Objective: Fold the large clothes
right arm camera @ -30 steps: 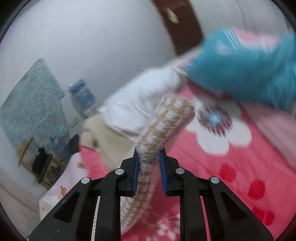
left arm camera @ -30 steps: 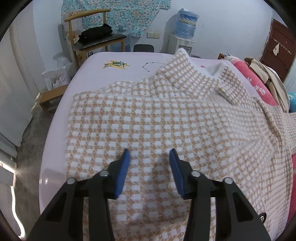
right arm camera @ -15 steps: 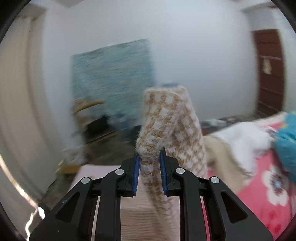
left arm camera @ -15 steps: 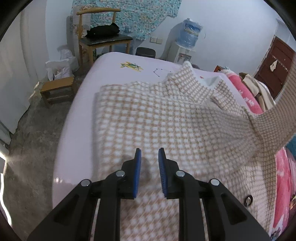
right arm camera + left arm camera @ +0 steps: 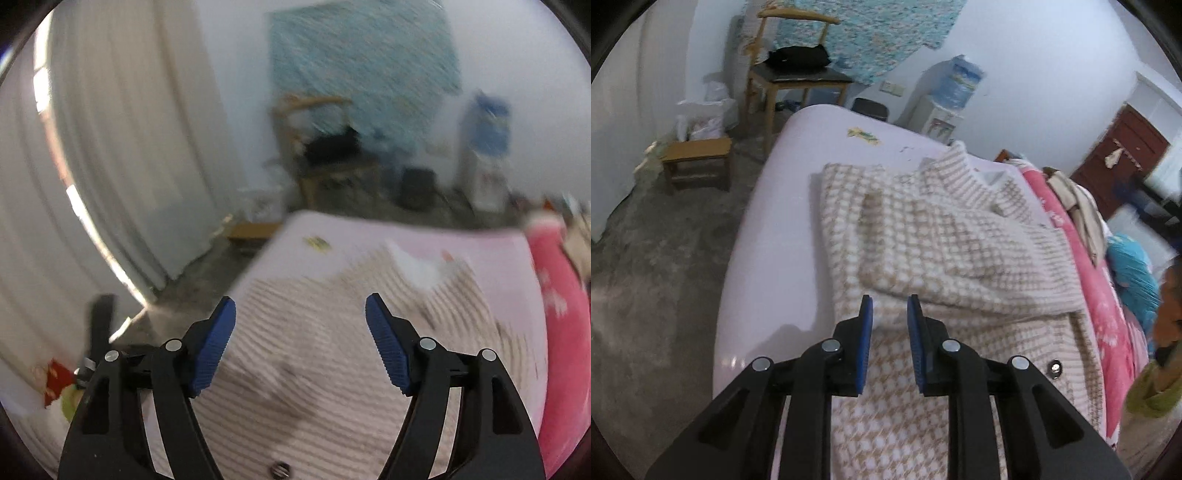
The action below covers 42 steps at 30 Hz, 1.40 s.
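Across the pale bed [image 5: 764,236], with the sleeve [image 5: 960,254] folded over the checked coat [image 5: 897,424], I'd flatten it using my empty right gripper [image 5: 300,334], jaws just sprung wide, and the narrowly parted, empty left gripper [image 5: 889,325].

The coat [image 5: 923,236] shows a beige-and-white houndstooth check. It lies on a pale lilac bed [image 5: 798,177], beside a pink flowered quilt [image 5: 1100,295]. The gripper fingers [image 5: 866,343] have blue pads.
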Motion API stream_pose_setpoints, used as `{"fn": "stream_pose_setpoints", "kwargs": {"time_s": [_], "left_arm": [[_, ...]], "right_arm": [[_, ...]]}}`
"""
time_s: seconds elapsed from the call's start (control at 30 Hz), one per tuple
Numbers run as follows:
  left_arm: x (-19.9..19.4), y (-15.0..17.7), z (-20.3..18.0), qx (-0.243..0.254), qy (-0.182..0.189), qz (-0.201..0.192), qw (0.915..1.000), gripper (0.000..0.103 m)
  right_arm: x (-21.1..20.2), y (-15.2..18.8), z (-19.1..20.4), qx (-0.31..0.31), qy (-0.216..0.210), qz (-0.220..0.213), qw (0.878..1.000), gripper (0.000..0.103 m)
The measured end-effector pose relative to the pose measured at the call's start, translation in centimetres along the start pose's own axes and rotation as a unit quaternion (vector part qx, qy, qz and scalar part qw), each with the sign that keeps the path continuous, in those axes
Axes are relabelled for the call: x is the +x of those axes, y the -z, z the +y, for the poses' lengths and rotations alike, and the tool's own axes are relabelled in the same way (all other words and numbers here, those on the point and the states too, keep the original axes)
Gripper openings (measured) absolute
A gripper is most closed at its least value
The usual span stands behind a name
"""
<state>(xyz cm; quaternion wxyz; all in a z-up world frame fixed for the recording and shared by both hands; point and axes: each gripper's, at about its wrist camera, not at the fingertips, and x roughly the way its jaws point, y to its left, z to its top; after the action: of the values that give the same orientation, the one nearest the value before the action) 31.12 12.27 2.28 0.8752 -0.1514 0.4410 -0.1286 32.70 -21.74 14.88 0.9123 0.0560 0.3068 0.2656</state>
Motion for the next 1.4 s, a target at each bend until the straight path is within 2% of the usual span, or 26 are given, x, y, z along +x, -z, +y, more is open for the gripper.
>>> {"fn": "stream_pose_setpoints", "kwargs": {"time_s": [0.07, 0.17, 0.3, 0.33, 0.4, 0.43, 0.5, 0.6, 0.73, 0.9, 0.97, 1.03, 1.1, 1.17, 1.23, 1.3, 1.4], "left_arm": [[0.9, -1.0, -0.1, -0.006, 0.000, 0.002, 1.0000, 0.029], [3.7, -3.5, 0.2, -0.019, -0.014, -0.001, 0.9997, 0.030], [8.7, -6.0, 0.6, -0.015, -0.058, 0.029, 0.9978, 0.030], [9.4, -6.2, 0.6, -0.012, -0.062, 0.034, 0.9974, 0.030], [10.2, -6.4, 0.0, 0.002, -0.057, 0.027, 0.9980, 0.011], [9.9, -6.4, -0.5, 0.016, -0.065, 0.021, 0.9975, 0.007], [8.2, -6.3, -1.6, 0.042, -0.081, -0.007, 0.9958, 0.006], [6.8, -5.9, -1.6, 0.040, -0.098, -0.028, 0.9940, 0.006], [9.0, -5.0, -0.7, 0.041, -0.123, 0.003, 0.9915, 0.008], [8.7, -4.6, -1.3, 0.054, -0.140, -0.009, 0.9887, 0.008], [8.8, -4.5, -1.2, 0.050, -0.138, -0.010, 0.9891, 0.008], [8.8, -4.5, -0.8, 0.043, -0.134, -0.010, 0.9900, 0.008], [8.8, -4.6, -0.7, 0.044, -0.133, -0.011, 0.9901, 0.010], [8.6, -4.6, -0.8, 0.047, -0.130, -0.009, 0.9903, 0.011], [7.4, -4.8, -0.8, 0.048, -0.134, -0.020, 0.9896, 0.014], [5.6, -5.0, -1.3, 0.058, -0.135, -0.052, 0.9878, 0.018], [5.3, -5.4, -2.9, 0.078, -0.113, -0.061, 0.9886, 0.021]], "right_arm": [[0.1, 1.1, -4.4, 0.050, 0.042, 0.017, 0.998, 0.069], [-0.2, 2.9, -9.1, 0.094, 0.096, 0.030, 0.991, 0.069], [-0.2, 5.6, -15.0, 0.160, 0.153, 0.051, 0.974, 0.067], [0.0, 6.0, -15.7, 0.171, 0.156, 0.053, 0.971, 0.064], [0.1, 6.9, -17.0, 0.199, 0.154, 0.055, 0.966, 0.059], [0.2, 7.2, -17.6, 0.206, 0.153, 0.054, 0.965, 0.056], [0.7, 7.4, -17.9, 0.211, 0.150, 0.051, 0.965, 0.051], [1.9, 7.4, -19.1, 0.200, 0.148, 0.049, 0.967, 0.041], [2.3, 7.1, -18.6, 0.175, 0.144, 0.049, 0.973, 0.021], [3.9, 5.6, -16.2, 0.109, 0.126, 0.034, 0.985, 0.019], [5.9, 5.7, -16.3, 0.095, 0.141, 0.054, 0.984, 0.019], [8.7, 6.4, -17.8, 0.106, 0.158, 0.094, 0.977, 0.015], [9.2, 6.5, -18.5, 0.117, 0.145, 0.092, 0.978, 0.015], [8.4, 5.7, -17.8, 0.125, 0.152, 0.098, 0.976, 0.018], [7.4, 5.3, -16.7, 0.123, 0.147, 0.091, 0.977, 0.030], [6.5, 4.9, -14.6, 0.096, 0.132, 0.074, 0.984, 0.037], [7.2, 4.9, -11.6, 0.047, 0.111, 0.072, 0.990, 0.044]]}}
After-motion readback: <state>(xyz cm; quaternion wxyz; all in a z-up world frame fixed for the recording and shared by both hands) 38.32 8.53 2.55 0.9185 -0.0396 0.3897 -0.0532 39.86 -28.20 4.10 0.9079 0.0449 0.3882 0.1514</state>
